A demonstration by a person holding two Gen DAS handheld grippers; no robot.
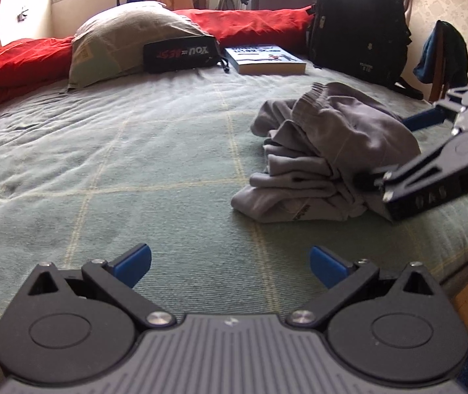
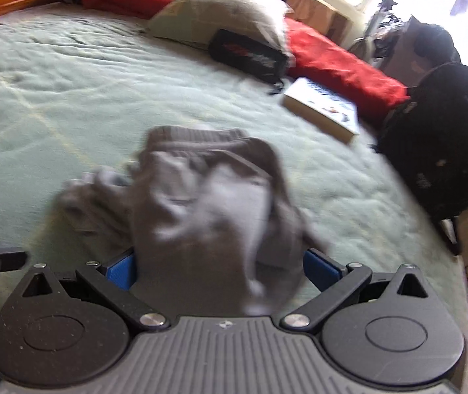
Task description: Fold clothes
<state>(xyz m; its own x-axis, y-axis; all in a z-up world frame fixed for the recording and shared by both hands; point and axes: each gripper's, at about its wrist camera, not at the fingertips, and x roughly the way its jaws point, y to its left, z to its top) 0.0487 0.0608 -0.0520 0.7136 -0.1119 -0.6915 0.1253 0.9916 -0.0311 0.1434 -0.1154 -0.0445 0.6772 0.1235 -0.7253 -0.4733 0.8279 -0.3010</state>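
Green quilted bed cover (image 1: 135, 151) with pale grid lines; on it, crumpled grey trousers (image 1: 325, 157), tan pillow (image 1: 128, 39), black pouch (image 1: 181, 53), book (image 1: 266, 59), black backpack (image 1: 358, 26), red duvet (image 1: 250, 21) along the far edge.

Grey clothes (image 1: 329, 151) lie on a pale green bed cover (image 1: 135, 151) with thin yellow check lines; red bedding (image 1: 20, 62) behind.

Left gripper (image 1: 230, 267) fingers spread; grey clothes (image 1: 325, 157) heaped on bed (image 1: 119, 151).
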